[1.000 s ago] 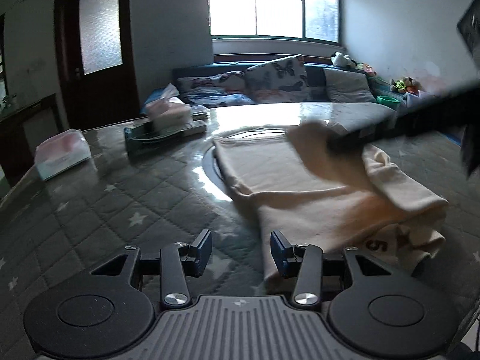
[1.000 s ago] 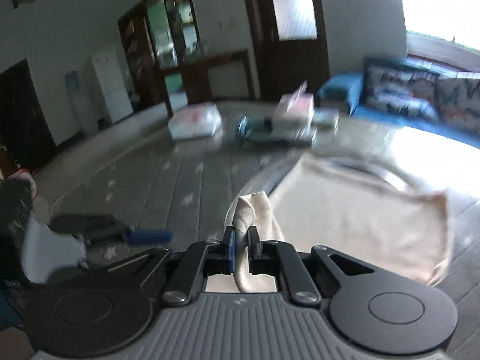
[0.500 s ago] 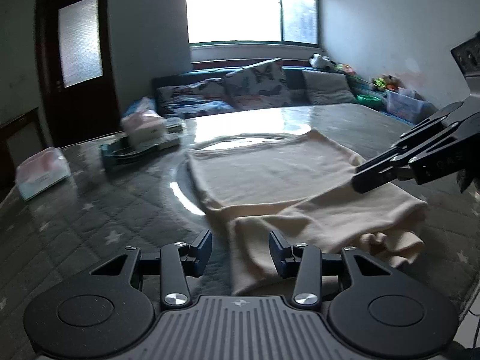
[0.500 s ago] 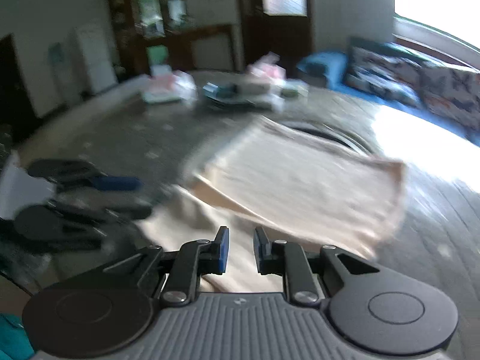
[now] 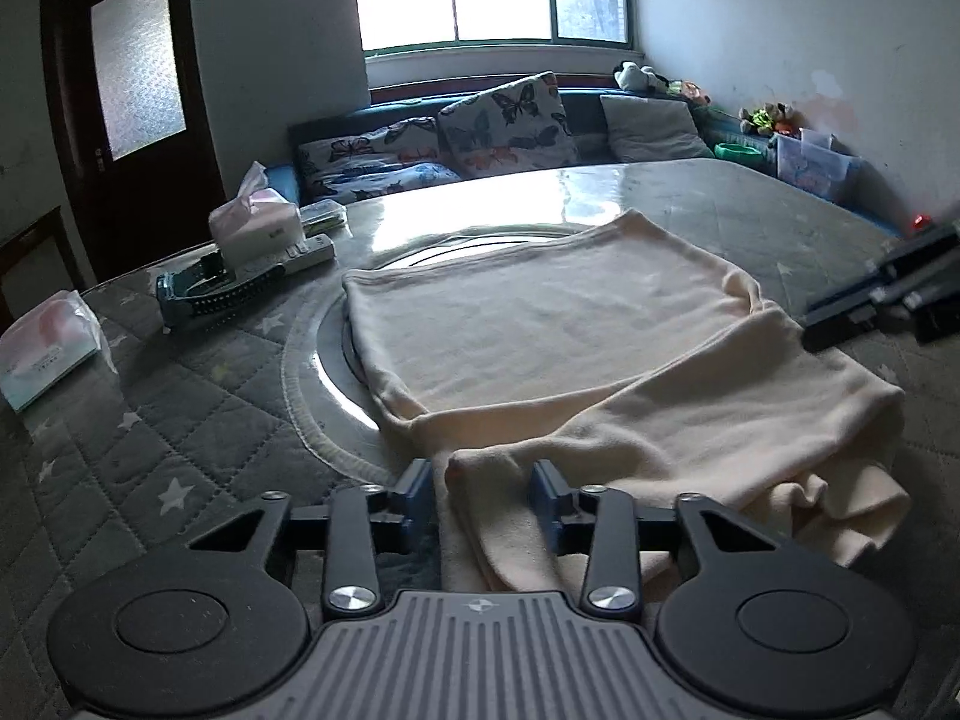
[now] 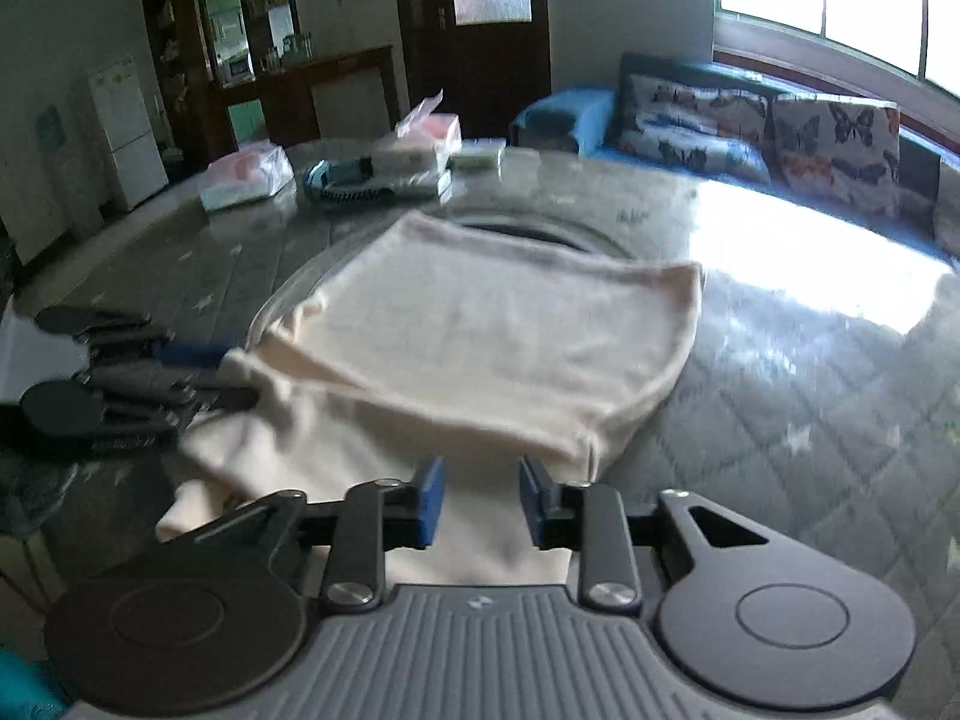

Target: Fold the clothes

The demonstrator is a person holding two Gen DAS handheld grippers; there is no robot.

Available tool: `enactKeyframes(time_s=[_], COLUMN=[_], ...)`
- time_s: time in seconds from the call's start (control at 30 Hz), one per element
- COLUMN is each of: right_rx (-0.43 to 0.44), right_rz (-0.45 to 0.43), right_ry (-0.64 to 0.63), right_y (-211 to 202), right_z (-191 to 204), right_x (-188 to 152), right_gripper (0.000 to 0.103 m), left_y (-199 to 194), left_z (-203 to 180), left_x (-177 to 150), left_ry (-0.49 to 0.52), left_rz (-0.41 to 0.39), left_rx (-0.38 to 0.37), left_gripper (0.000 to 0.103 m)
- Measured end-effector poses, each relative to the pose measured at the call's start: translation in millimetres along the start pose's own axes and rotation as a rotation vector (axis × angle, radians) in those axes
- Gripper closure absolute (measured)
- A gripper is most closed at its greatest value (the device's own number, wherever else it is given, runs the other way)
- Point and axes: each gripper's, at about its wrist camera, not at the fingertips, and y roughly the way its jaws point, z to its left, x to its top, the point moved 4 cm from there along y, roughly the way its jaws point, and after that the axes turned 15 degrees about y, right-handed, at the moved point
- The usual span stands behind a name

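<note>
The cream knitted garment (image 5: 540,324) lay half-folded on the grey star-quilted table (image 5: 150,468). The left gripper (image 5: 483,504) was closing around a near fold, pads not yet pressing; a shallow bite could slip. The right gripper (image 6: 480,501) was opening, cloth loose between. Tissue packs (image 5: 258,228) and a teal-black gadget (image 5: 216,294) sat well apart, blocking nothing.

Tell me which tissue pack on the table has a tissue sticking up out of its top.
The far tissue pack, sitting on the dark tray beside the remote: a tissue stands up from it. The nearer pack at the table's left edge lies flat and closed.
</note>
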Motion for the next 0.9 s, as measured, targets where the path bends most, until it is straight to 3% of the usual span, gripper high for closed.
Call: enactKeyframes(time_s=[0.17,0.33,0.47,0.63,0.77,0.9], right_rx=[-0.006,-0.027,-0.042,-0.065,-0.047,-0.007], right_rz=[0.002,-0.001,-0.008,-0.026,-0.049,-0.049], right_ry=[0.020,0.066,0.095,0.052,0.026,0.013], right_y=[20,27,27,22,13,16], right_z=[-8,-21,-30,-24,-14,0], right_x=[7,2,-4,-4,1,4], right_gripper=[0.075,0.075,0.075,0.075,0.075,0.074], left_y=[0,-21,-12,8,-7,-12], left_z=[0,5,10,18,23,15], left_x=[3,19,22,8,14,23], left_ry=[0.015,0.023,0.022,0.008,-0.010,-0.012], left_rz=[-0.015,-0.099,-0.084,0.002,-0.024,-0.065], left_rx=[0.012,0.046,0.042,0.082,0.107,0.044], left_gripper=[0.091,0.093,0.091,0.072,0.072,0.072])
